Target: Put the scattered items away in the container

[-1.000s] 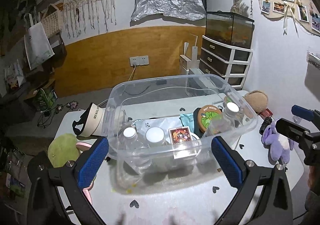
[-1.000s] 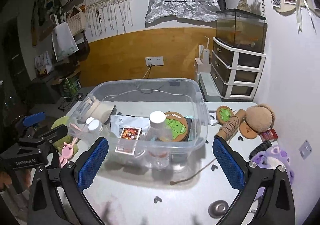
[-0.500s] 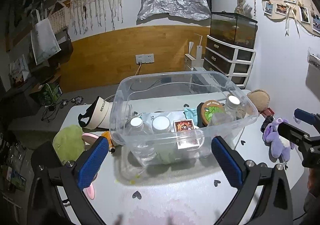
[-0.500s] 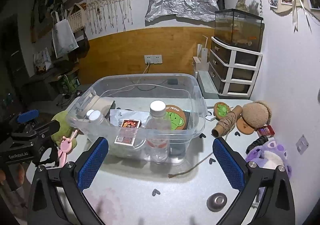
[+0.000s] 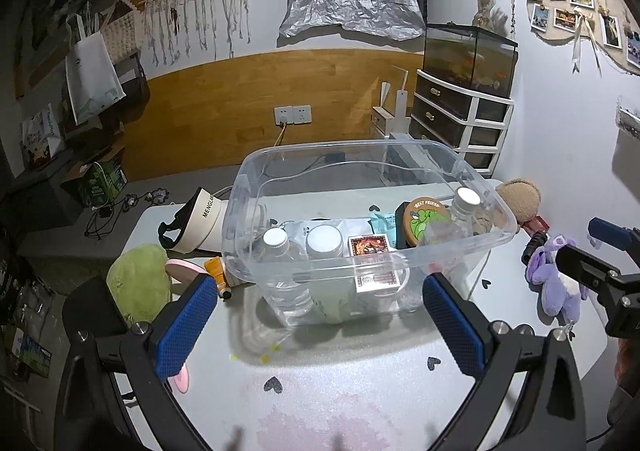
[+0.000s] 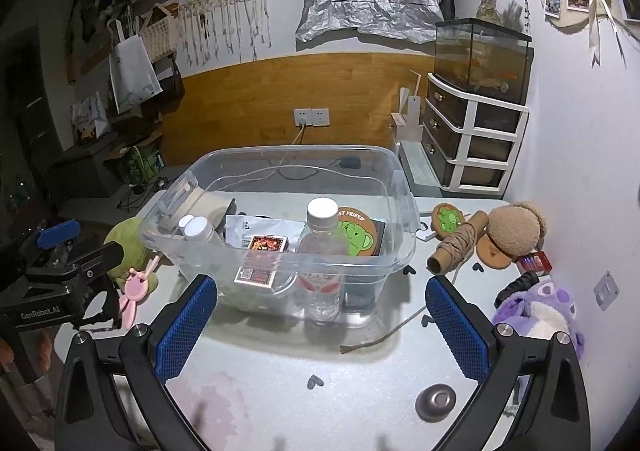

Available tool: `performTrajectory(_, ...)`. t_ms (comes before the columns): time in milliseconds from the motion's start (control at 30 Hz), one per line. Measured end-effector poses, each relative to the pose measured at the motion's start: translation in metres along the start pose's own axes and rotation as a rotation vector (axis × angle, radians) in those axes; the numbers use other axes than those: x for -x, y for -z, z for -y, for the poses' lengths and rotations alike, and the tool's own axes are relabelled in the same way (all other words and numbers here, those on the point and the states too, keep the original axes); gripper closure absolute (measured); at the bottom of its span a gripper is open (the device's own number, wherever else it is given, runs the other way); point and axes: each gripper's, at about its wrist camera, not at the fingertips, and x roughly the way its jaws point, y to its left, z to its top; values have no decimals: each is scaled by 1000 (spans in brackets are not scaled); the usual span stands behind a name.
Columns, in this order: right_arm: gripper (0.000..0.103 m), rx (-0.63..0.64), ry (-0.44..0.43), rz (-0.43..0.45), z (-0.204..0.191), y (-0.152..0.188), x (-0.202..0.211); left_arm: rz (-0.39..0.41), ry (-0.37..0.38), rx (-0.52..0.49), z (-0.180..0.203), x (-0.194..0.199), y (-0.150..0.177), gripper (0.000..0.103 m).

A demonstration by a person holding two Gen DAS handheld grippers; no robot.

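A clear plastic bin (image 5: 280, 171) (image 6: 400, 179) stands mid-table and holds bottles, a card box and a round green coaster. My left gripper (image 5: 320, 319) is open and empty in front of the bin. My right gripper (image 6: 322, 325) is open and empty, also in front of it. Loose on the table: a green plush (image 5: 138, 283), a pink mirror (image 6: 136, 285), a visor cap (image 5: 200, 219), a purple plush (image 6: 540, 311), a twine roll (image 6: 456, 247), a brown plush (image 6: 514, 229) and a green coaster (image 6: 448, 219).
A metal disc (image 6: 435, 399) lies near my right finger. An orange tube (image 5: 216, 271) lies by the bin's left corner. A drawer unit with a fish tank (image 6: 472, 139) stands behind the table at the right. The wall runs along the right edge.
Both grippers have drawn back from the bin and risen a little, so the bin looks smaller and farther. Nothing was picked up or let go.
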Motion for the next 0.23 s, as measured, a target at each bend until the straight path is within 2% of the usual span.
performTrajectory(233,0,-7,-5,-6,1,-1,-2,5,-11,-13,0,1,-4,0)
